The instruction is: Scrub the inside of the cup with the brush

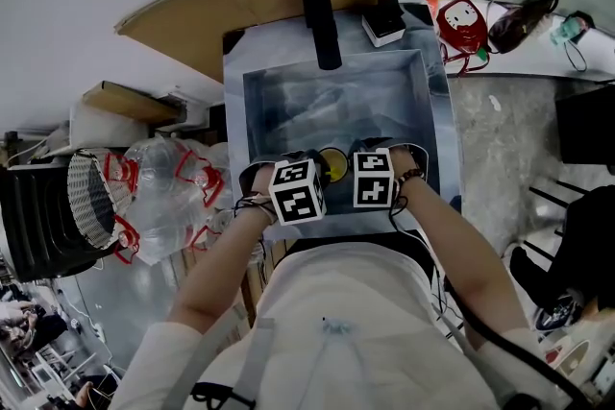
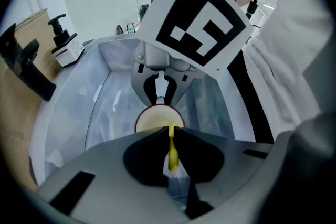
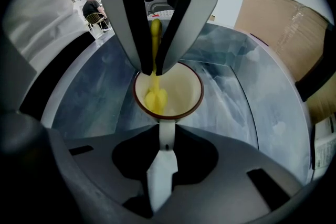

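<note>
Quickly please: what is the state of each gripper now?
Left gripper: closed on the yellow brush.
Right gripper: closed on the cup, by its handle.

My head camera looks steeply down on the sink [image 1: 233,91] from above. Each gripper camera sits close over that sink, facing the other across it; both show the cup [image 3: 168,93].

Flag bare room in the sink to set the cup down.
Free: sink floor between the cup and the faucet. Crowded: near edge, where the left gripper, brush and right gripper meet at the cup. Soap bottle takes the back rim.
</note>
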A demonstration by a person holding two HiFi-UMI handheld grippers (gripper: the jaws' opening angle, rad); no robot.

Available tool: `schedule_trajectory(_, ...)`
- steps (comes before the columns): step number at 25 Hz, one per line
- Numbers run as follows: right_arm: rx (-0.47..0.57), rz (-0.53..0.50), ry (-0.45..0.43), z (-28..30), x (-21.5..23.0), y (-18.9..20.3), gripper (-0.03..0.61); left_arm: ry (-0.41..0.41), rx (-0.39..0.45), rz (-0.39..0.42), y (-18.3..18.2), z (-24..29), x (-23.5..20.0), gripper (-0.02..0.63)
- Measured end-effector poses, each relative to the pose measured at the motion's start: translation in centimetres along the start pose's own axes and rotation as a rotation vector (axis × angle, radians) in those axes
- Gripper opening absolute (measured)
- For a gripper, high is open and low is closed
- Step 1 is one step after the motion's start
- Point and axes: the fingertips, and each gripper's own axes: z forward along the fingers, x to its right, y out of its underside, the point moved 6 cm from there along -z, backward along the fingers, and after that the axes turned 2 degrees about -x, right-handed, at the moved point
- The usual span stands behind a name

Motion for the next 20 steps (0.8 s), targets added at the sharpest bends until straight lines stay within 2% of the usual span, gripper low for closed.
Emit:
schedule_trajectory(5, -0.039, -0.022, 0.038, -0.1, -0.5, 0.2, 0.083, -0.019, 0.026, -0.008, -0.5, -1.2, -0.1, 0.034)
schedule_trajectory(6, -0.052, -0.026, 0.04, -0.2, -0.5, 0.4, 0.115, -0.026, 0.029, -0.007, -0.7, -1.5, -0.1, 0.034)
schedule_trajectory(7, -0.062, -0.027, 0.042, -0.4, -0.5, 0.6, 0.177, -0.034, 0.03, -0.004, -0.7, -1.8, -0.2, 0.034)
schedule_trajectory(8, -0.066, -0.024, 0.043, -0.6, -0.6, 0.8, 0.193, -0.041, 0.031, -0.001, -0.7, -2.1, -0.2, 0.034)
schedule_trajectory(16, -0.011, 0.02, 0.086, -3.7, -0.9, 2.3, 0.202, -0.092, 0.094, -0.052, -0.1, -4.2, 0.4, 0.034)
schedule_trajectory(20, 0.066, 0.077, 0.1, -5.9, -1.2, 1.9, 0.202, -0.114, 0.139, -0.089, -0.2, -4.9, 0.9, 0.034)
